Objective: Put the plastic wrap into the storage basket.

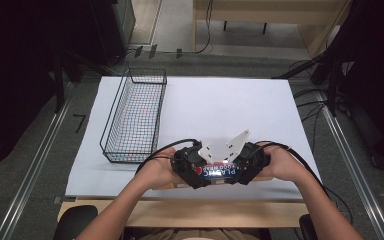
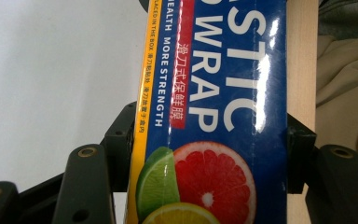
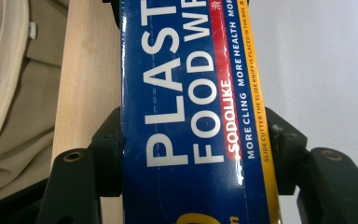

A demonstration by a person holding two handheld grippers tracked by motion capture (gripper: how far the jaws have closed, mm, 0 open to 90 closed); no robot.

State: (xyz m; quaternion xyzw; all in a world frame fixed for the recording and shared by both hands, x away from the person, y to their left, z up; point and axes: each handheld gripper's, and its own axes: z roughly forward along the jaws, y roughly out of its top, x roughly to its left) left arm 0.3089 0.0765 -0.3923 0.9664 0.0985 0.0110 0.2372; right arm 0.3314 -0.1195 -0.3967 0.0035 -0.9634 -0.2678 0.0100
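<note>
— Lying crosswise at the near edge of the table (image 1: 205,107), between the two hands, is a long blue plastic wrap box (image 1: 218,171); where exactly is it held?

— At both ends; the left tongs (image 1: 192,170) grip its left end and the right tongs (image 1: 247,167) grip its right end, each pair of black jaws pressed against the box's long sides; in the left gripper view the box (image 2: 214,116) runs straight up between the jaws, showing white lettering, a yellow stripe along one edge and cut citrus fruit at the bottom; in the right gripper view the same box (image 3: 191,121) shows "PLASTIC FOOD WRAP" in white, a red label and the yellow edge stripe.

— Does it rest on the table or hang above it?

— I cannot tell; it sits over the seam where the white table covering meets the pale wooden strip (image 3: 91,60) at the table's near edge; both gripper views show white on one side of the box and wood on the other.

— And around it?

— A grey three-cornered plate (image 1: 225,147) stands up from the tongs just behind the box; black cables curve away from each hand; a black wire basket (image 1: 135,117) stands well apart on the left part of the table, its long side running away from the person; beige clothing shows beyond the wooden strip.
</note>
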